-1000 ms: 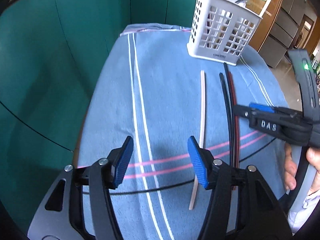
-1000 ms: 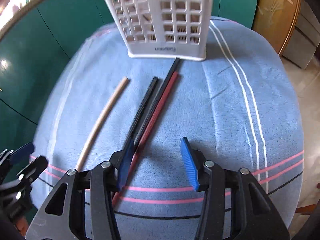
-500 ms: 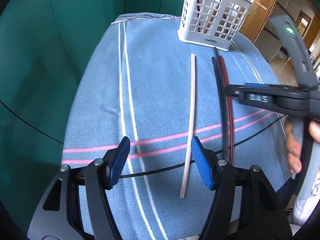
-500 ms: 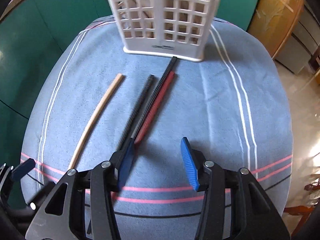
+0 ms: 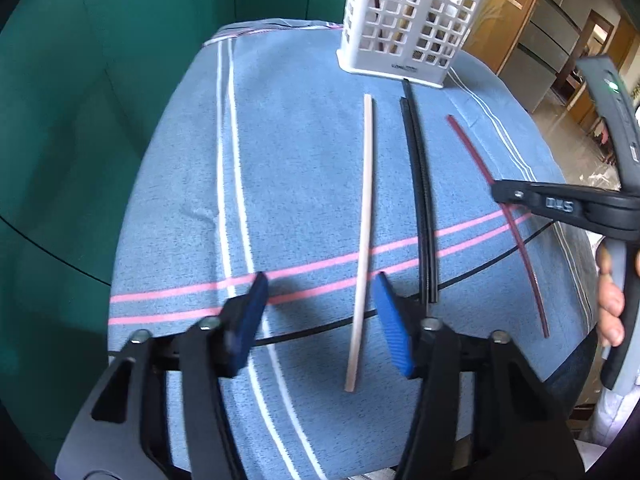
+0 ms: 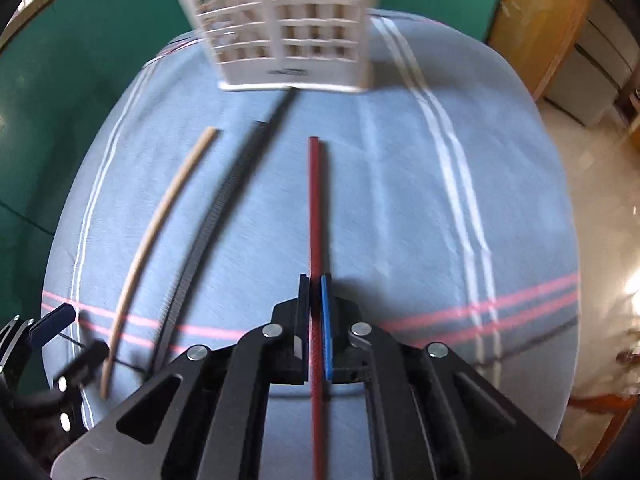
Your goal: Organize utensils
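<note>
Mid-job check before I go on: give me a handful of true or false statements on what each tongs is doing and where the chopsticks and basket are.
1. The right tongs are shut on the dark red chopstick. True.
2. The left tongs grip the pale wooden chopstick. False: they are open, and the stick lies on the blue striped cloth between the jaws.
3. The two black chopsticks lie side by side. True.
4. The white plastic lattice basket lies tipped over. False: it stands upright at the far end.

Teal cabinet doors (image 5: 100, 80) left and far; wooden cabinet (image 6: 536, 20) far right; glossy, sunlit floor (image 6: 600, 200) right
</note>
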A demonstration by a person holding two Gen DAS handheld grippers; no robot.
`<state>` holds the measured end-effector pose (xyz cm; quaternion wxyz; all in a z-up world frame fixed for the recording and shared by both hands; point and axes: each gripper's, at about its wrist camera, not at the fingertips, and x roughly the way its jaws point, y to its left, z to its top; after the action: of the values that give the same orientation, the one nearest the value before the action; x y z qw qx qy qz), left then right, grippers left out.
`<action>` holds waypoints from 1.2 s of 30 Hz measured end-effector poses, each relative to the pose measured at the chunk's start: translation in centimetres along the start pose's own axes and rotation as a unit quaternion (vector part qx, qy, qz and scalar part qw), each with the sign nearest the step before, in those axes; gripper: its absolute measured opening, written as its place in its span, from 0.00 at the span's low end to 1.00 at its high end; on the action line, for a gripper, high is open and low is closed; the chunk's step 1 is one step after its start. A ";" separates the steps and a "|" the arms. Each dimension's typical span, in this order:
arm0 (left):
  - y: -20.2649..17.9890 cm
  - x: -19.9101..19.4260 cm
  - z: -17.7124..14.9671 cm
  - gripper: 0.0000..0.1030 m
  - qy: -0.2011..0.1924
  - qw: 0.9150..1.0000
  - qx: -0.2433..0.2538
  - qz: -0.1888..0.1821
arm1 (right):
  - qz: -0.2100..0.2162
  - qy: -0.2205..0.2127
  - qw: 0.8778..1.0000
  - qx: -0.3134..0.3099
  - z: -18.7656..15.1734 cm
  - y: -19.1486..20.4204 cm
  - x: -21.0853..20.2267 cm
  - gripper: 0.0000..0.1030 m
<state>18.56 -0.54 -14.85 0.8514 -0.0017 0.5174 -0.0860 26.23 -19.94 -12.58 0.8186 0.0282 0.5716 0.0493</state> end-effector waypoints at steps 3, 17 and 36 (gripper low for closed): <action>-0.7 0.5 0.1 0.40 0.003 1.000 0.011 0.003 | 0.013 0.004 1.000 0.019 -0.7 -1.5 -0.6 0.06; -2.5 -0.4 -1.7 0.05 0.050 0.998 0.039 -0.019 | 0.055 0.001 0.998 0.001 -3.3 -1.6 -1.7 0.06; -4.8 4.9 11.3 0.24 0.072 0.993 0.096 0.003 | 0.025 0.015 0.999 -0.025 2.8 -0.8 0.0 0.18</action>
<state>30.02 -6.96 -13.49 0.8083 0.0876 0.5669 -0.1323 28.85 -20.76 -11.69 0.8088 0.0212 0.5815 0.0851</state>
